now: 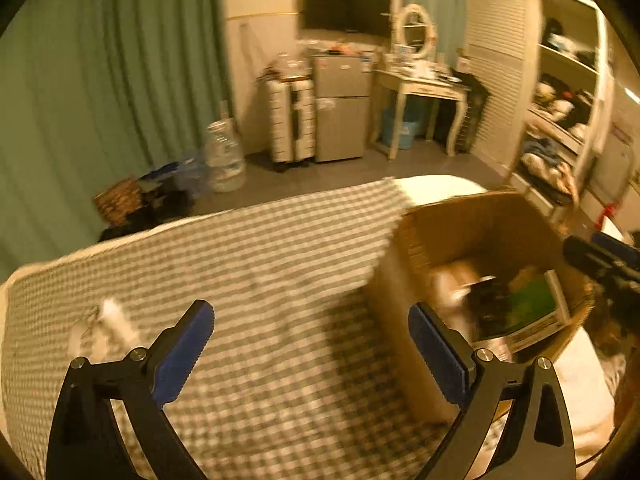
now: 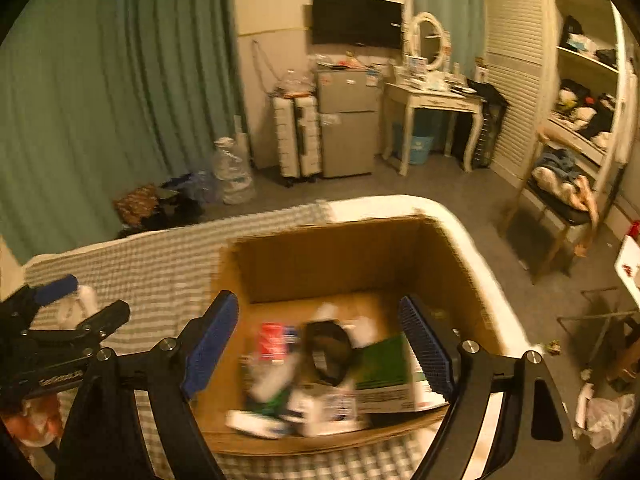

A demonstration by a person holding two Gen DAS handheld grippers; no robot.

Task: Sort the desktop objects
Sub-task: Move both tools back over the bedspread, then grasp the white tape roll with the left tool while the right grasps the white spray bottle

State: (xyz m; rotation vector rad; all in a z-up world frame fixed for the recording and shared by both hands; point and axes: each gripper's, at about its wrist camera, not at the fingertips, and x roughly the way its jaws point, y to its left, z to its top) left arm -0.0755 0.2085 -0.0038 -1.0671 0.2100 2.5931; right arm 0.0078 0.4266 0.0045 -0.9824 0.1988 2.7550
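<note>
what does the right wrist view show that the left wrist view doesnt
Only the right wrist view: the full floor of the cardboard box, with a red packet, a black pouch and other blurred items, plus the open right gripper above them. Only the left wrist view: the open left gripper over bare checked cloth, nothing between its fingers. Both: the box, the green-covered box inside it, a white object lying on the cloth, and the room behind.
</note>
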